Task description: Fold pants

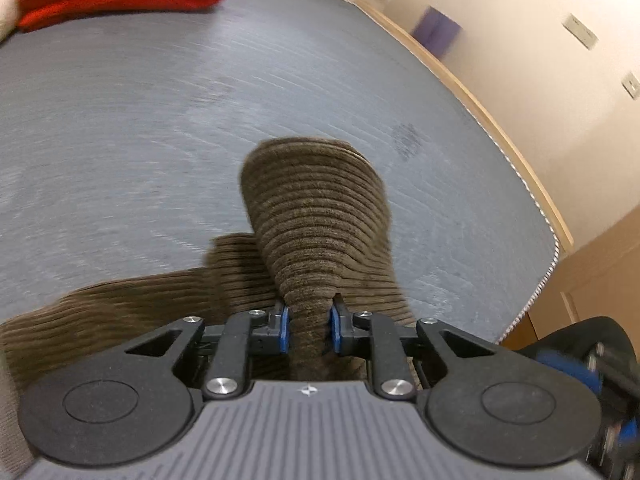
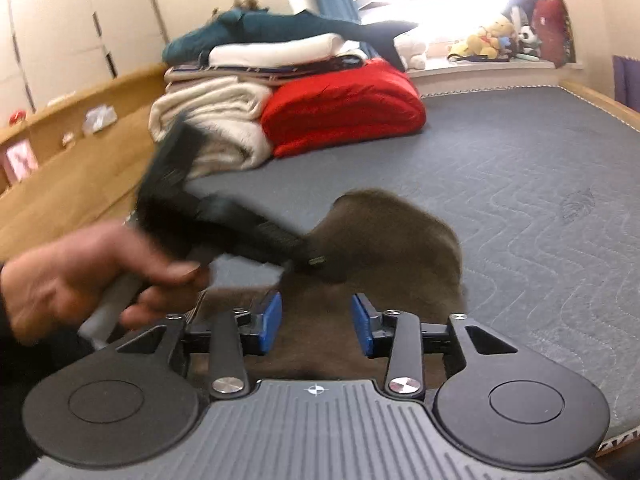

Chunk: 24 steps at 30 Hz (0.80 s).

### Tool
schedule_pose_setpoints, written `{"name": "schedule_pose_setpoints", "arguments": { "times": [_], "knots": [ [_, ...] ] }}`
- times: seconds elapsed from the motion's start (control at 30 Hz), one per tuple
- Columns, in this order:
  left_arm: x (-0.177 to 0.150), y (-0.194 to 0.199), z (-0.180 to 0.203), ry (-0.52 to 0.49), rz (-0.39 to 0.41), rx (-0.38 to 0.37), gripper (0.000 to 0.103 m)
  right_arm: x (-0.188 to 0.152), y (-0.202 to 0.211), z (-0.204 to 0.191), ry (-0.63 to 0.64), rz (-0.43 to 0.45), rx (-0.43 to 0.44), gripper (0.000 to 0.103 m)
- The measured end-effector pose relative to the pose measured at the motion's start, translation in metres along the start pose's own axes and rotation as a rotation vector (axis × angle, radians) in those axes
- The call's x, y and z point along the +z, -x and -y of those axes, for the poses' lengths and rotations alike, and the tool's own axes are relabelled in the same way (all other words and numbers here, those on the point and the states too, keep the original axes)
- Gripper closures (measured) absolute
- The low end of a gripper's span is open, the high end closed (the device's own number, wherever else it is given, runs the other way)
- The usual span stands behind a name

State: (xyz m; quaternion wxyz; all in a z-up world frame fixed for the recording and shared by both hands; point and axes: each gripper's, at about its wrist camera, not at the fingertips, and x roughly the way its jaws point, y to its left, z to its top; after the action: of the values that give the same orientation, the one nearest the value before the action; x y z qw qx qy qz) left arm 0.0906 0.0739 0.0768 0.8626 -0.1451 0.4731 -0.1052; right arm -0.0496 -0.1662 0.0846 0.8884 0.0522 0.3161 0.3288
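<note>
A: Status on the fold?

B: Early, by my read. Your left gripper (image 1: 308, 326) is clamped on a bunched ridge of the brown corduroy pants (image 1: 316, 216), raised off the grey mattress (image 1: 120, 120); the rest trails toward its near edge.

A: Right side?

B: Right gripper (image 2: 316, 326) has jaws apart, nothing between them, pants just beyond the tips. No finished fold visible; it's all still to do.

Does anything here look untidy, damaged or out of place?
Nothing looks damaged or spilled. The brown corduroy pants lie bunched on the grey quilted mattress, one part pinched up by the left gripper. The right gripper holds nothing.
</note>
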Motion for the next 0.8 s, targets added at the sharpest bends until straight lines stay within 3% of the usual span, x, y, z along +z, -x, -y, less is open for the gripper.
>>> {"name": "schedule_pose_setpoints", "arguments": {
  "times": [0.1, 0.13, 0.23, 0.33, 0.47, 0.67, 0.8],
  "knots": [
    [-0.008, 0.024, -0.027, 0.039, 0.029, 0.033, 0.088, 0.011, -0.011, 0.01, -0.021, -0.008, -0.012, 0.059],
    [-0.011, 0.033, -0.037, 0.049, 0.045, 0.053, 0.103, 0.016, -0.016, 0.014, -0.034, -0.016, -0.009, 0.059],
    [-0.019, 0.071, -0.077, 0.129, 0.131, 0.127, 0.103, 0.031, -0.036, 0.025, -0.055, -0.051, 0.01, 0.058],
    [-0.032, 0.109, -0.133, 0.289, 0.198, 0.111, 0.103, 0.048, -0.055, 0.03, -0.044, -0.074, 0.007, 0.055],
    [-0.053, 0.127, -0.176, 0.417, 0.192, 0.024, 0.102, 0.054, -0.082, 0.031, 0.011, -0.111, -0.008, 0.052],
    [-0.06, 0.099, -0.156, 0.323, 0.071, -0.004, 0.097, 0.026, -0.119, 0.053, -0.039, -0.181, -0.085, 0.049],
    [-0.054, 0.064, -0.127, 0.223, 0.013, -0.014, 0.086, 0.005, -0.133, 0.07, -0.147, -0.267, -0.164, 0.049]
  ]
}}
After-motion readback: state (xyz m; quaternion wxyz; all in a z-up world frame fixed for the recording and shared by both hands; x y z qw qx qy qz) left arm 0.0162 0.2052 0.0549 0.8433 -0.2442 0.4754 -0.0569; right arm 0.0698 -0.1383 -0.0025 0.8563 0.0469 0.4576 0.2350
